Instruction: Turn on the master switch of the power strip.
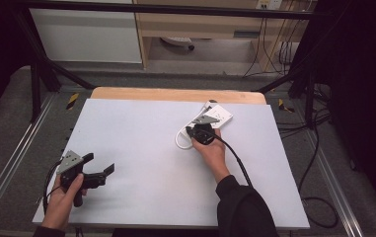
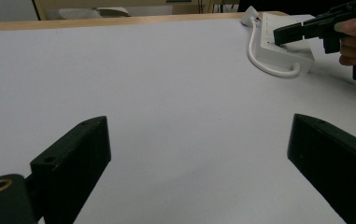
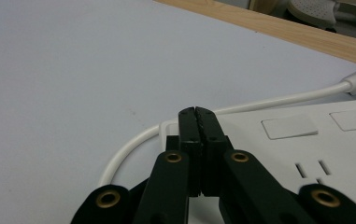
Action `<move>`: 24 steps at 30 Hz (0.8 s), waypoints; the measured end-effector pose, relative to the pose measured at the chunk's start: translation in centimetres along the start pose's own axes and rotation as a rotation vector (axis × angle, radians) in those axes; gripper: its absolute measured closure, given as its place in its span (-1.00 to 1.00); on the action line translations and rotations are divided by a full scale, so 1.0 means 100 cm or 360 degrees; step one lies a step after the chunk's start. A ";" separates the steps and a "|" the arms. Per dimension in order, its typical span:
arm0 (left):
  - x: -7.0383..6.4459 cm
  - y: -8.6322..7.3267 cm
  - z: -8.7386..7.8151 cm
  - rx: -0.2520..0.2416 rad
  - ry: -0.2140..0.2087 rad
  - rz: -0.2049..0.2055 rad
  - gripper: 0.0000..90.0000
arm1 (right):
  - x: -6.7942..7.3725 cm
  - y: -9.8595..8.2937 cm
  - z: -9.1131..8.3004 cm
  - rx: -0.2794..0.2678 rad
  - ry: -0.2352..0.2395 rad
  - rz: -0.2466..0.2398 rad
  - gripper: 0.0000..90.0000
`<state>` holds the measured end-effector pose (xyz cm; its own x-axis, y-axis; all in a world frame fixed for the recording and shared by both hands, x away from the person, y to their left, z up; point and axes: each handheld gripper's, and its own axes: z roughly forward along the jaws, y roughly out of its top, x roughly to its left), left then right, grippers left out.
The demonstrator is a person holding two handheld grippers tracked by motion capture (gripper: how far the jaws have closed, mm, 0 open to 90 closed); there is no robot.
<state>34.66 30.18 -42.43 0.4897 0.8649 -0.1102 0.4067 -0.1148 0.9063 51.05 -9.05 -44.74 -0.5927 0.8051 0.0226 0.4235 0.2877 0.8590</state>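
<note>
Item: white power strip [image 1: 214,118], lying flat at the far right of the grey-topped counter [image 1: 141,148], close to the far edge. Its long axis appears to run from near-left to far-right in the high view. Switch plates and socket slots face up in the right gripper view, power strip [image 3: 306,144]. A white cable [image 3: 133,147] leaves the far end and loops round the near-left corner of the strip, resting on the counter.

Right claw [image 1: 201,129]: jaws pressed together with nothing between them, tips poised over the near-left end of the strip; the right gripper view places the closed tips [image 3: 197,114] right at that end's edge, the cable loop just beyond. Whether the tips touch the strip's top cannot be told.

Left claw [image 1: 99,165]: jaws wide apart, empty, held low over the near-left of the counter, well apart from the strip. From its own camera the strip [image 2: 283,51] lies far off to the right.

Judgement: the strip extends away and to the right from the right claw, which is by far the nearer; any press or push on it would fall to that hand.
</note>
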 end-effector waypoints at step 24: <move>0.000 0.000 0.000 0.0006 0.0001 0.0008 -0.86 | 0.002 -0.001 0.001 0.0005 -0.0021 -0.0023 1.00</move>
<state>34.63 30.14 -42.44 0.4912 0.8646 -0.1054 0.4073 -0.1211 0.9052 50.99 -8.86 -44.90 -0.5898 0.8076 0.0033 0.4171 0.3011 0.8576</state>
